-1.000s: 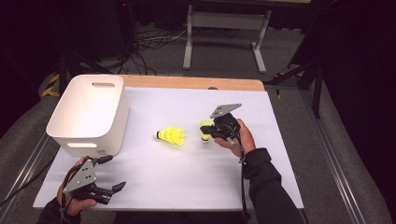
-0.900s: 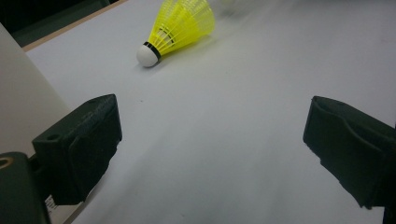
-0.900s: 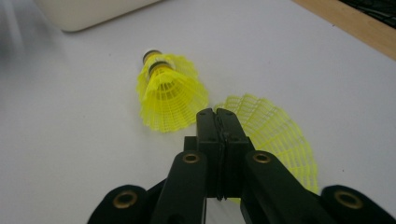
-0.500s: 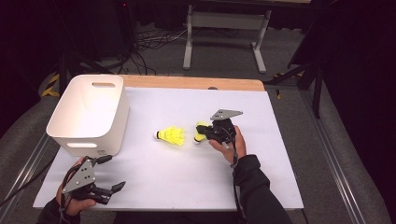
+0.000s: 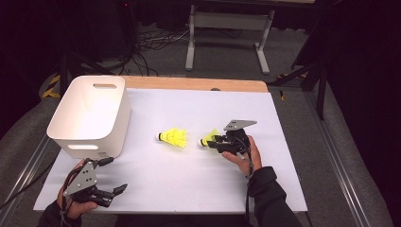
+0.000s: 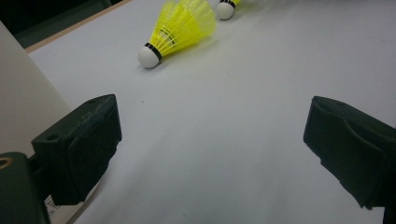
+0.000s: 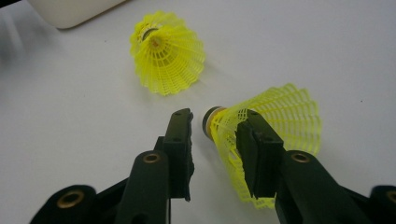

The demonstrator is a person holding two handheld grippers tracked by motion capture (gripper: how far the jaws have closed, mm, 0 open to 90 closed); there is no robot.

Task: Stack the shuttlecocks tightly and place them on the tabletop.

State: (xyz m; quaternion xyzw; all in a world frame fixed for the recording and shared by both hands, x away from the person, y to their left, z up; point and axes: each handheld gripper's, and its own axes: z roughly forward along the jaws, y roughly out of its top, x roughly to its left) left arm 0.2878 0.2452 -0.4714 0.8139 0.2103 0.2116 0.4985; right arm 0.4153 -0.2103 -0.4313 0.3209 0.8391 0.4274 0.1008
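Two yellow shuttlecocks lie on the white mat. One (image 5: pixel 173 137) (image 7: pixel 166 53) (image 6: pixel 180 25) rests alone at the middle. The other (image 5: pixel 209 139) (image 7: pixel 275 112) lies on its side just right of it, between the jaws of my right gripper (image 5: pixel 215 142) (image 7: pixel 215 119). Those jaws have just been opening: a gap shows on one side of the skirt, so the pads do not press it. My left gripper (image 5: pixel 118 195) (image 6: pixel 210 140) stands wide open at the mat's near left corner, nothing between its jaws.
A white bin (image 5: pixel 90 113) (image 6: pixel 18 93) (image 7: pixel 70 11) stands at the mat's left side, beyond the left gripper. The white mat (image 5: pixel 198 179) covers a wooden table (image 5: pixel 189 84). Dark floor, cables and a stand lie beyond the far edge.
My right gripper came down and leftward with its shuttlecock toward the other one, and its jaws have parted around it. The left gripper stayed put.
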